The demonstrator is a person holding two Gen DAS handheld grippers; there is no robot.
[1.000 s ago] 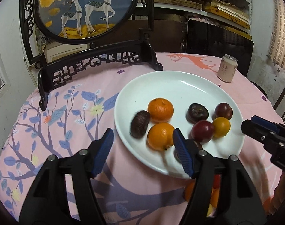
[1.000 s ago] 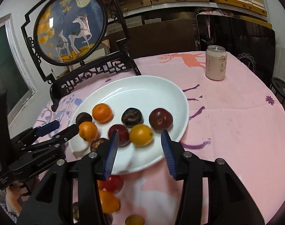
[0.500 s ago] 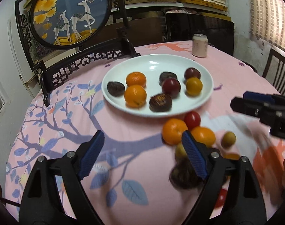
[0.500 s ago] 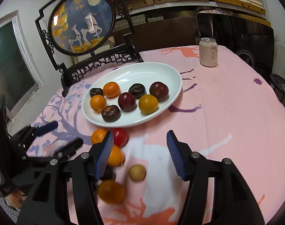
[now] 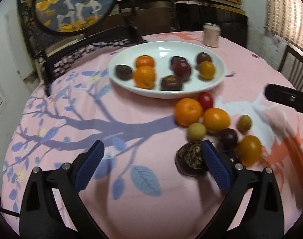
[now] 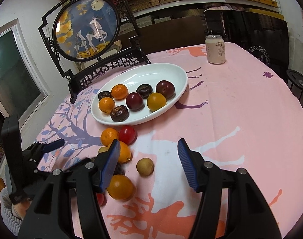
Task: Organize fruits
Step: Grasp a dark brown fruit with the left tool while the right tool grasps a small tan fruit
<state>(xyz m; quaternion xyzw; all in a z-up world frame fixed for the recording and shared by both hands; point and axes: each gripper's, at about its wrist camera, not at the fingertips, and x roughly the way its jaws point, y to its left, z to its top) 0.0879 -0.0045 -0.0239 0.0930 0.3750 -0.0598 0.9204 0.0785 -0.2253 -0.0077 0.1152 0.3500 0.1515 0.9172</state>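
Observation:
A white plate [image 5: 171,94] [image 6: 141,120] holds several fruits: oranges, dark plums and a yellow one. More fruit lies loose on the pink cloth in front of it, among them an orange [image 5: 188,111], a red plum [image 5: 205,100] and a pale yellow fruit [image 6: 145,166]. A dark wrinkled fruit [image 5: 190,158] lies just left of the right finger of my left gripper [image 5: 152,145]. Its jaws are opening with only cloth between them. My right gripper [image 6: 149,141] is open over the cloth, above the pale fruit, holding nothing.
A drink can [image 6: 215,49] stands at the far side behind the plate. A round deer screen on a black carved stand [image 6: 87,29] fills the far left. A chair back [image 5: 297,69] rises beyond the table's right edge.
Both grippers pulled back from the plate toward the near side, bringing the loose fruit into view. The left jaws spread much wider; the right jaws widened too.

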